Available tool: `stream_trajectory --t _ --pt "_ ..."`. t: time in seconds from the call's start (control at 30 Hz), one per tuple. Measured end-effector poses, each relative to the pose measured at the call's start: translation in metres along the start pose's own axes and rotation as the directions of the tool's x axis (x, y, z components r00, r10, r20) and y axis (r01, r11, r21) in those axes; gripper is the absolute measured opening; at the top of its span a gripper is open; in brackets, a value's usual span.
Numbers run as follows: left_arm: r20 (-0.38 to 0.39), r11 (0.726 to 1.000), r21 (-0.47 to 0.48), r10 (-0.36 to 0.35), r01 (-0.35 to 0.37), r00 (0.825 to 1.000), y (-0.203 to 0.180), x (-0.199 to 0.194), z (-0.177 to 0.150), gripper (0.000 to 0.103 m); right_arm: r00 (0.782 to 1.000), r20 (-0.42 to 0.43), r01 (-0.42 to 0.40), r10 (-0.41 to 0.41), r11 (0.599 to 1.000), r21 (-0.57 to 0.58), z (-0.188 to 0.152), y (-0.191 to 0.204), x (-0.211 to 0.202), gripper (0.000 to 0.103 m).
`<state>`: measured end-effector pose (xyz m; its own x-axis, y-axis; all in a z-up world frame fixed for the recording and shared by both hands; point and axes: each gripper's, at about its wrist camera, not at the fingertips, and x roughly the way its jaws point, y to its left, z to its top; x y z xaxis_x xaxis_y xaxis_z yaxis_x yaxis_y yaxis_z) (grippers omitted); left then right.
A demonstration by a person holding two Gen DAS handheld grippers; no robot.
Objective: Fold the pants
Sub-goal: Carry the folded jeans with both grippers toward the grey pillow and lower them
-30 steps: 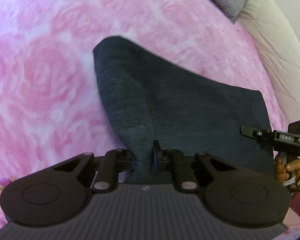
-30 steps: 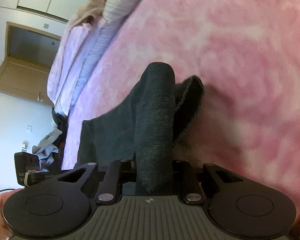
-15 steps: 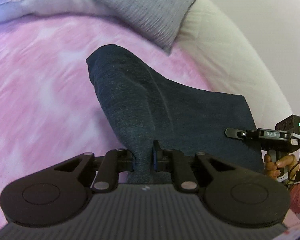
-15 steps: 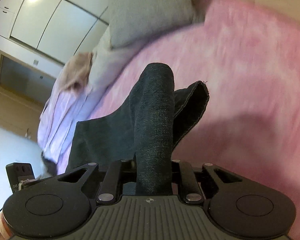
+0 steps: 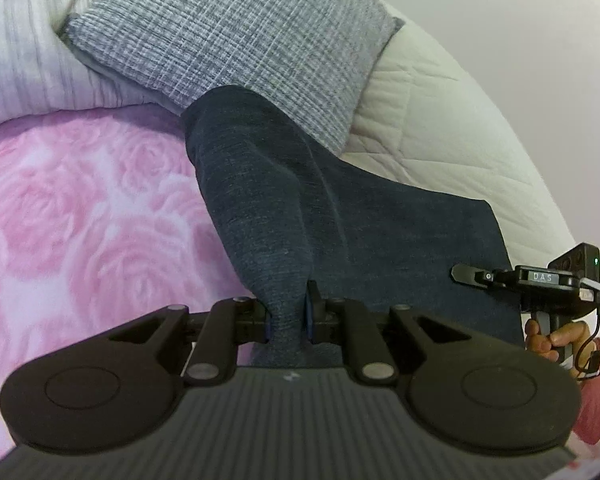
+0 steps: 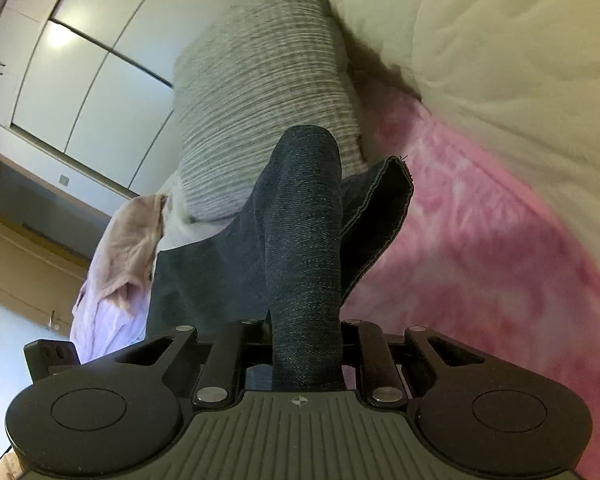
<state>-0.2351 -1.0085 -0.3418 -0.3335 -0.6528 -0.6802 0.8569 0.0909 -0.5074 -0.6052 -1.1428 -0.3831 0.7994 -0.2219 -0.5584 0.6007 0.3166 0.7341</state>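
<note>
While both grippers' fingers are pinching the pants above the bed, 1 fold is midway; laying flat is pending.

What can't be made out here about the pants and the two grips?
- Left gripper: pads buried in bunched pants, left wrist view.
- Right gripper: contact hidden by draped cloth, right wrist view.
- Pants' lower part: cut off behind both gripper bodies.
- Bedspread: blurred, right wrist view.

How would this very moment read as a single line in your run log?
step: carrying fold | left gripper: shut on dark pants | right gripper: shut on dark pants | below: pink rose blanket | ahead: grey pillow
</note>
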Motion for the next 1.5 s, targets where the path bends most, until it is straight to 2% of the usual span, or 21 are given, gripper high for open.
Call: stream_trajectory --t 0.23,0.27,0.33,0.37,0.47,0.53,0.6,0.67,0.83,0.87,0.9,0.93,0.97,1.0,1.07,1.13,1.2,1.27,1.33,1.4,1.5 --pt "-0.060 0.998 -0.046 0.034 -0.037 0.998 0.027 0.068 0.020 0.011 0.998 -0.048 0.053 -0.051 0.998 0.047 0.031 -0.048 0.054 0.015" --pt "-0.071 0.998 -0.049 0.047 -0.050 0.996 0.031 0.077 0.021 0.011 0.994 -0.056 0.092 -0.089 0.995 0.050 0.032 -0.053 0.062 0.017" --pt "-0.099 0.996 -0.028 0.087 -0.090 0.991 0.038 0.096 0.020 0.011 0.967 -0.054 0.248 -0.249 0.968 -0.028 0.031 -0.057 0.077 0.027" --pt "-0.110 0.994 -0.020 0.101 -0.104 0.989 0.040 0.101 0.019 0.012 0.955 -0.038 0.290 -0.294 0.953 -0.084 0.028 -0.054 0.082 0.041" --pt "-0.118 0.992 0.001 0.124 -0.125 0.985 0.044 0.112 0.015 0.013 0.927 0.049 0.372 -0.371 0.898 -0.237 0.016 -0.033 0.083 0.046" --pt "-0.114 0.992 -0.006 0.122 -0.124 0.986 0.046 0.112 0.012 0.013 0.932 0.065 0.361 -0.356 0.905 -0.224 0.015 -0.034 0.082 0.044" --pt "-0.098 0.994 0.000 0.108 -0.108 0.989 0.045 0.107 0.012 0.012 0.953 0.074 0.301 -0.293 0.942 -0.150 0.021 -0.046 0.074 0.023" --pt "-0.066 0.996 0.031 0.086 -0.084 0.994 0.041 0.100 0.011 0.012 0.961 0.093 0.271 -0.260 0.952 -0.140 0.021 -0.046 0.067 0.018" --pt "-0.050 0.993 0.052 0.108 -0.105 0.993 0.039 0.110 0.010 0.012 0.932 0.175 0.349 -0.317 0.917 -0.194 0.009 -0.038 0.074 0.018" --pt "-0.056 0.991 0.060 0.123 -0.120 0.991 0.041 0.112 0.009 0.012 0.927 0.168 0.363 -0.334 0.913 -0.188 0.008 -0.040 0.075 0.022" --pt "-0.062 0.992 0.047 0.123 -0.121 0.990 0.046 0.112 0.007 0.015 0.919 0.145 0.390 -0.367 0.901 -0.189 0.007 -0.042 0.081 0.039" --pt "-0.061 0.993 0.023 0.116 -0.114 0.991 0.050 0.109 0.006 0.018 0.912 0.103 0.410 -0.398 0.892 -0.190 0.010 -0.044 0.088 0.048" --pt "-0.061 0.994 0.007 0.112 -0.112 0.992 0.052 0.104 0.006 0.019 0.912 0.089 0.410 -0.400 0.892 -0.192 0.011 -0.044 0.085 0.051" --pt "-0.059 0.993 -0.001 0.119 -0.120 0.991 0.054 0.097 0.007 0.021 0.898 0.081 0.439 -0.432 0.877 -0.196 0.014 -0.040 0.079 0.056" --pt "-0.039 0.987 0.000 0.159 -0.159 0.987 0.056 0.078 0.013 0.021 0.848 0.122 0.530 -0.516 0.823 -0.204 0.019 -0.028 0.063 0.058" --pt "-0.009 0.981 -0.003 0.195 -0.195 0.981 0.056 0.061 0.022 0.019 0.822 0.194 0.567 -0.536 0.802 -0.188 0.020 -0.014 0.042 0.058" --pt "0.039 0.973 0.045 0.226 -0.228 0.973 0.049 0.053 0.034 0.019 0.817 0.264 0.570 -0.512 0.784 -0.244 0.017 0.002 0.037 0.058" --pt "0.077 0.967 0.104 0.225 -0.232 0.971 0.035 0.056 0.048 0.019 0.793 0.326 0.606 -0.514 0.719 -0.340 0.016 0.016 0.051 0.057" --pt "0.086 0.964 0.138 0.215 -0.225 0.973 0.024 0.070 0.056 0.019 0.789 0.360 0.613 -0.498 0.673 -0.413 0.015 0.025 0.071 0.046" --pt "0.080 0.958 0.173 0.219 -0.230 0.972 0.014 0.091 0.061 0.019 0.790 0.361 0.612 -0.495 0.663 -0.431 0.022 0.022 0.091 0.028" --pt "0.053 0.928 0.228 0.291 -0.295 0.955 0.010 0.123 0.063 0.018 0.787 0.290 0.616 -0.544 0.662 -0.427 0.028 -0.004 0.113 0.021"
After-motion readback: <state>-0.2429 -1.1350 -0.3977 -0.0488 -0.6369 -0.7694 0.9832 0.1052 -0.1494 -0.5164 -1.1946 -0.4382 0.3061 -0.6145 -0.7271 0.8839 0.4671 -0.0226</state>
